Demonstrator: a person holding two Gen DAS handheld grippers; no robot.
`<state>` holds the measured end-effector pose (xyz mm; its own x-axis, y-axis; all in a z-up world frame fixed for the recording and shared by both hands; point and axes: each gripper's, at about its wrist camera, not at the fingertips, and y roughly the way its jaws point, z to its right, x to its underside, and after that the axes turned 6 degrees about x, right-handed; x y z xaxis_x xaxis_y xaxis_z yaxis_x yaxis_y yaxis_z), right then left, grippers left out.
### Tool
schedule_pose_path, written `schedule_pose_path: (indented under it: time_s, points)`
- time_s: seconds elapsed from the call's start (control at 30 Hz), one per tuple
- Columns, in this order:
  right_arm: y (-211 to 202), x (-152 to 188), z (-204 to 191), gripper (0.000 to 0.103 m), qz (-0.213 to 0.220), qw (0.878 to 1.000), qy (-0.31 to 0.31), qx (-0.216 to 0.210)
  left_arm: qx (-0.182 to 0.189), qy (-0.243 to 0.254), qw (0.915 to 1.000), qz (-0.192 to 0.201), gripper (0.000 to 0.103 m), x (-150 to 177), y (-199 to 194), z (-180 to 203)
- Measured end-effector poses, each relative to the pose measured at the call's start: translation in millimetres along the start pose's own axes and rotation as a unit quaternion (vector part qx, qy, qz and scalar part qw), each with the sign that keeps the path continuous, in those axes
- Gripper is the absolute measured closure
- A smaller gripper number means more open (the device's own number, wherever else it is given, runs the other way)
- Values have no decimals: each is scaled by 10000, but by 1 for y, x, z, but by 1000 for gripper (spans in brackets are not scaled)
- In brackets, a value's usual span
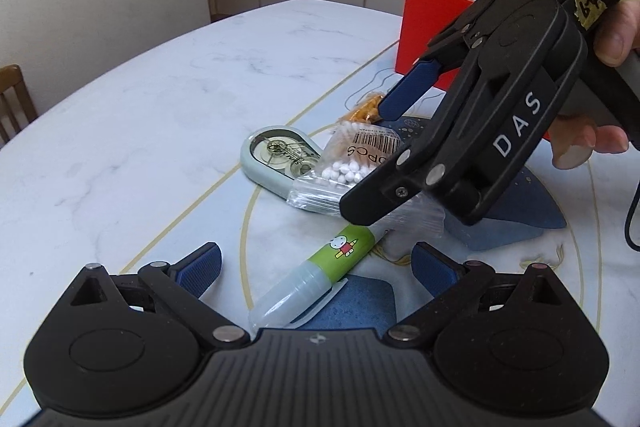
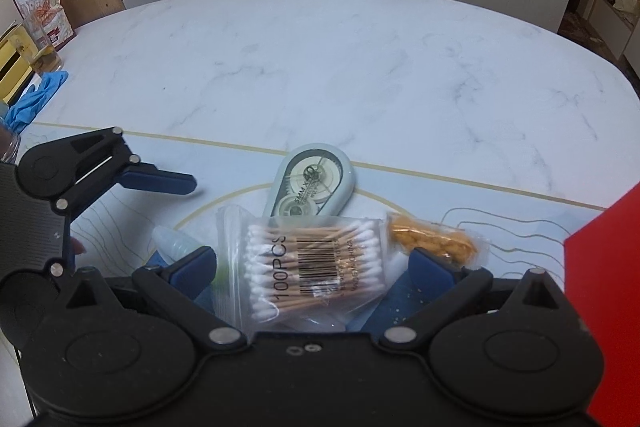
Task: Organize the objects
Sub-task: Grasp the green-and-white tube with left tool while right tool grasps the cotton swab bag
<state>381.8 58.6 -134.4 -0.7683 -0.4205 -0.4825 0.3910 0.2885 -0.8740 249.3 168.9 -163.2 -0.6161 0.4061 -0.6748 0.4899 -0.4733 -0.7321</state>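
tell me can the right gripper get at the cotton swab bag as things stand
Probably yes: the right gripper is open, its jaws either side of the cotton swab bag, nothing lying on top.

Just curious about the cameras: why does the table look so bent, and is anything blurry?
Left wrist view: fisheye lens bows the white marble table; nearby clear-capped green glue stick looks sharp. Right wrist view: same bowing; clear bag of cotton swabs sharp, soft glare on plastic.

Soft, even indoor light, faint shadows, sharp focus, strong fisheye bending and dark corners.
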Motion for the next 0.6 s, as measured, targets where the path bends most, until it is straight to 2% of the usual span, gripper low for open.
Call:
schedule_pose_path:
  time_s: [0.17,0.37,0.5,0.6]
  points:
    - [4,0,5,1,-60,9998,163,-103,94,221,9997,78,4,-2,3,1]
    - [6,0,9,9,-106,9992,288,-253,147,371,9992,90,26,-2,5,2]
    - [5,1,9,14,-134,9990,270,-321,248,485,9985,94,46,-3,2,1]
    - [5,1,9,17,-141,9990,281,-330,298,653,9974,55,52,-2,1,7]
